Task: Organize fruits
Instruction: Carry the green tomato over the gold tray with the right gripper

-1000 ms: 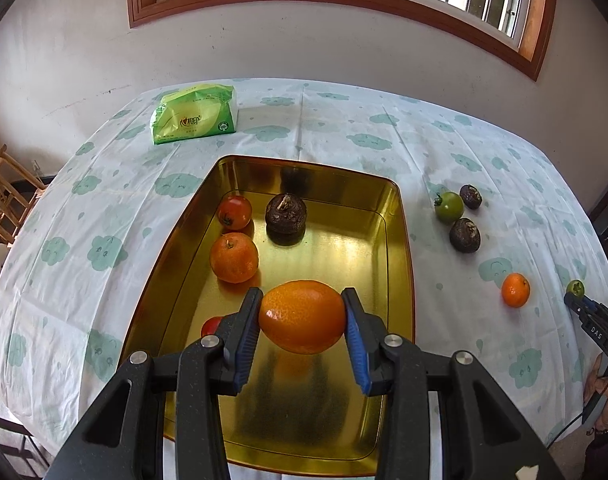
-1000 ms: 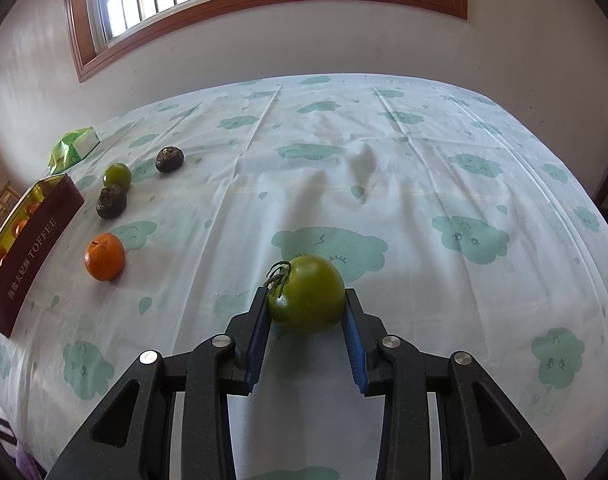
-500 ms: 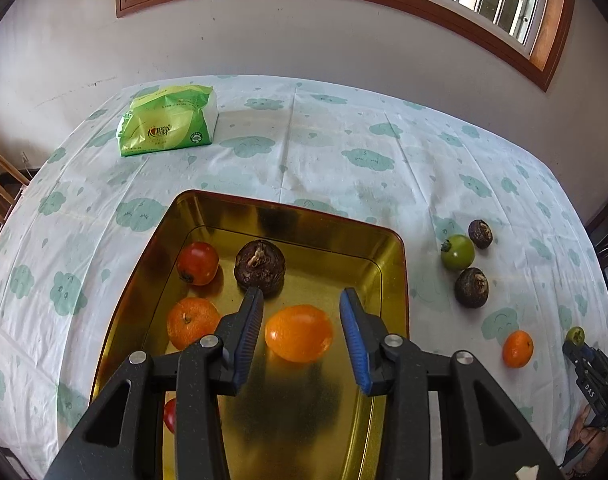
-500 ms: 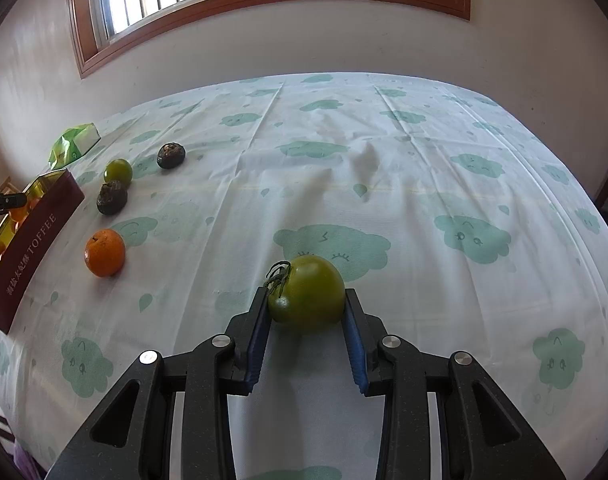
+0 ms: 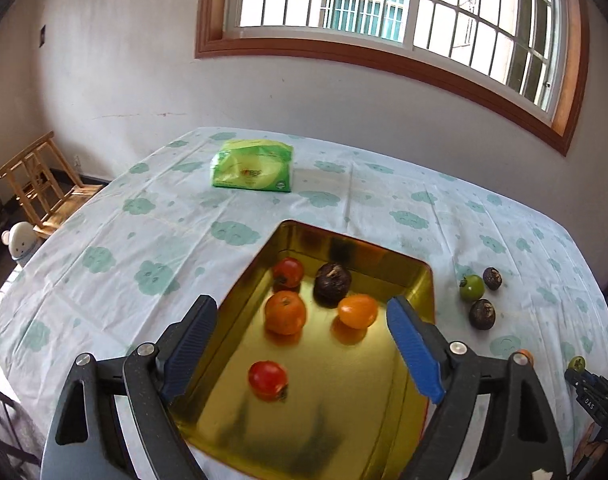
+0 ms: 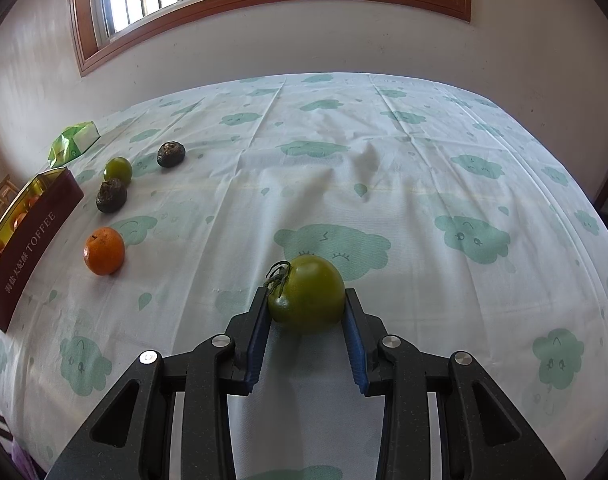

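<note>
Left wrist view: the left gripper (image 5: 302, 330) hangs spread wide, empty, above the shiny gold metal tray (image 5: 421, 280), where a smooth round orange (image 5: 357, 311) lies; the right gripper (image 6: 307, 322) pinches a glossy green tomato (image 6: 307, 298), right of the tray

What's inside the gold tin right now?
Five pieces sit in the gold tin: two red tomatoes, two oranges and one dark brown fruit. The open left gripper hides the tin's near corners.
</note>
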The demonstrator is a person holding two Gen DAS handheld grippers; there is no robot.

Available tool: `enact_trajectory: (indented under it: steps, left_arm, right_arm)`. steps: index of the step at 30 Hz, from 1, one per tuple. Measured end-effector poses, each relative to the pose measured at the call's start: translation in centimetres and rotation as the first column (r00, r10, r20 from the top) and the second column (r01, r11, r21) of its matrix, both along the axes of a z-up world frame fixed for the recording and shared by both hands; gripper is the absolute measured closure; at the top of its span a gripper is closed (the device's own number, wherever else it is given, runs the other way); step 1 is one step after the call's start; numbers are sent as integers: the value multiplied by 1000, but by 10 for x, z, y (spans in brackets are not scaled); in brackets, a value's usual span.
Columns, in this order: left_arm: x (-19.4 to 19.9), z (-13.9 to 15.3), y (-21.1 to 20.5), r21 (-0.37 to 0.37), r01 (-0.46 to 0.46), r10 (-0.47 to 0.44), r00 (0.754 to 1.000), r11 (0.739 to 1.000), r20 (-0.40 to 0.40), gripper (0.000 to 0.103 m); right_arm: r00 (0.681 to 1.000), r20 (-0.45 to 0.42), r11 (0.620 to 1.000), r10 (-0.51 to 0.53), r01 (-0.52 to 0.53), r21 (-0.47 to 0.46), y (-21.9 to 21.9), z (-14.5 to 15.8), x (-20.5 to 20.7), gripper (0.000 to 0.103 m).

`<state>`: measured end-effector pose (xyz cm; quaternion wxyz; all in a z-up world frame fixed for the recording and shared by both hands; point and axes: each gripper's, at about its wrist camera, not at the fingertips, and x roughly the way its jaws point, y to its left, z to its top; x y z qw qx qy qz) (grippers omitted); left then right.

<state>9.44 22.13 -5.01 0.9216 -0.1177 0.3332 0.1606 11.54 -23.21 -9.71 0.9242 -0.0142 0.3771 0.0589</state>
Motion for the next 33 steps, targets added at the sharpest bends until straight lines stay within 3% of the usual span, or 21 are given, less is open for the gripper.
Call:
enact_trajectory:
  steps: [5,10,13,21,33]
  left_arm:
    - [-58,-15,49,-99,-152,150,988,983,-26,18]
    - [-91,-25,68,-105,-251,249,968,962,-36,18]
    - [-101,-25,64,-93,-258,256,966,962,-27,18]
    - [-104,-7,37,51,-218,219,975,975,-32,18]
    - [-119,9,20,128,-179,180,984,976,-1,18]
  right_arm:
    - [1000,2,1000,2,-2,-10,1,0,0,67]
    - [1000,1,1000,3,-3,-14,1,0,0,67]
    - [1000,1,1000,3,-3,-15,1,0,0,67]
    - [1000,-4,1000,-17,17,-10,2,4,-1,67]
    - [999,26,999,30,-31,38,37,30,-33,67]
